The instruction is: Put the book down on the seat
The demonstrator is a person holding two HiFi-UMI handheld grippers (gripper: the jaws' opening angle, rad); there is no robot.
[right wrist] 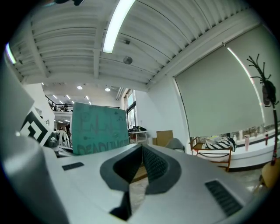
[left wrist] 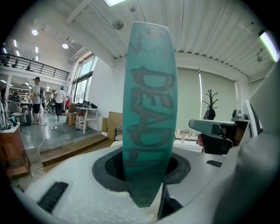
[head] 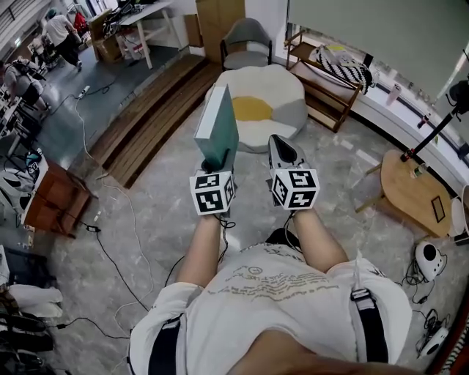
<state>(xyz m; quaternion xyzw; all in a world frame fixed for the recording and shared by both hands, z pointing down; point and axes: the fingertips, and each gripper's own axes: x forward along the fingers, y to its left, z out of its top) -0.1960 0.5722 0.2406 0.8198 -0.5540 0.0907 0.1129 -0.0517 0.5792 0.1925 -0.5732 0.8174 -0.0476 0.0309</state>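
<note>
Grips the teal book (left wrist: 148, 87) upright in the left gripper (left wrist: 148, 168); holds the right gripper (right wrist: 141, 148) shut, empty. Shows the egg-shaped seat (head: 282, 95) plainly in the head view alone.

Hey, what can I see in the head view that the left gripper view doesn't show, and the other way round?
Only the head view: the egg-shaped seat on the floor ahead, a round wooden table, and the person's arms behind both marker cubes.
Only the left gripper view: the ceiling lights, and the letters DEAD running down the teal book.
Both: that book standing upright, clamped in the left claw, with the right claw beside it.
</note>
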